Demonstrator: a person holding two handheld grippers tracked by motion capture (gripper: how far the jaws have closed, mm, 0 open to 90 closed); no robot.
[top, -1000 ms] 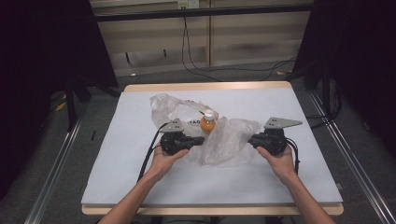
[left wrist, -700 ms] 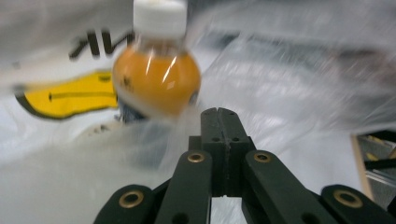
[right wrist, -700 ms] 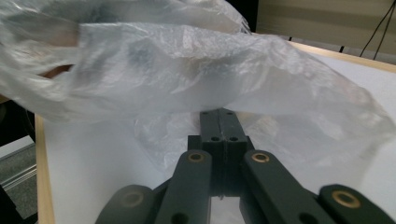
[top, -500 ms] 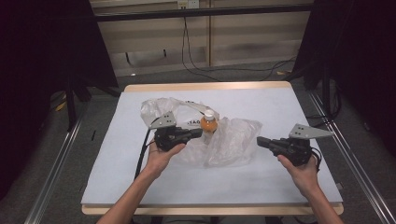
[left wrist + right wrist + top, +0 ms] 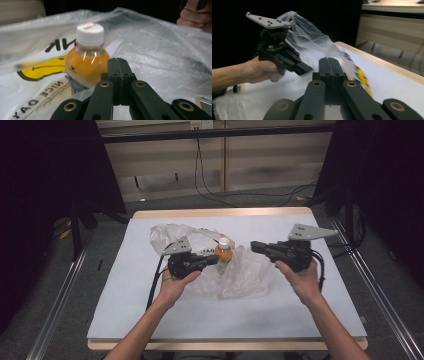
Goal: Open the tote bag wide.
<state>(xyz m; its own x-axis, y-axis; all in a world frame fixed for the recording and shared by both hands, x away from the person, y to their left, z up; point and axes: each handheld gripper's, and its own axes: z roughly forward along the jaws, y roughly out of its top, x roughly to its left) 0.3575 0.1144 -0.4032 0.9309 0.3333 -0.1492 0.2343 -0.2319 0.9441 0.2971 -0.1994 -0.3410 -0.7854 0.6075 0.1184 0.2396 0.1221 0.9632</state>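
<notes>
While the orange juice bottle (image 5: 224, 251) stood upright amid the crumpled plastic bag (image 5: 245, 272) at mid-table (image 5: 150, 320), the left gripper (image 5: 216, 258) sat just beside it, jaws pressed together, and the right gripper (image 5: 254, 246) hovered nearby, jaws likewise pressed together, empty.

Support: table (image 5: 300, 320), pale sheet on top, wooden edge exposed at far and near sides | Lying on it: crumpled clear plastic bag (image 5: 245, 275) with black and yellow print, near centre | In the bag's folds: small orange bottle (image 5: 223, 251), white cap, upright
</notes>
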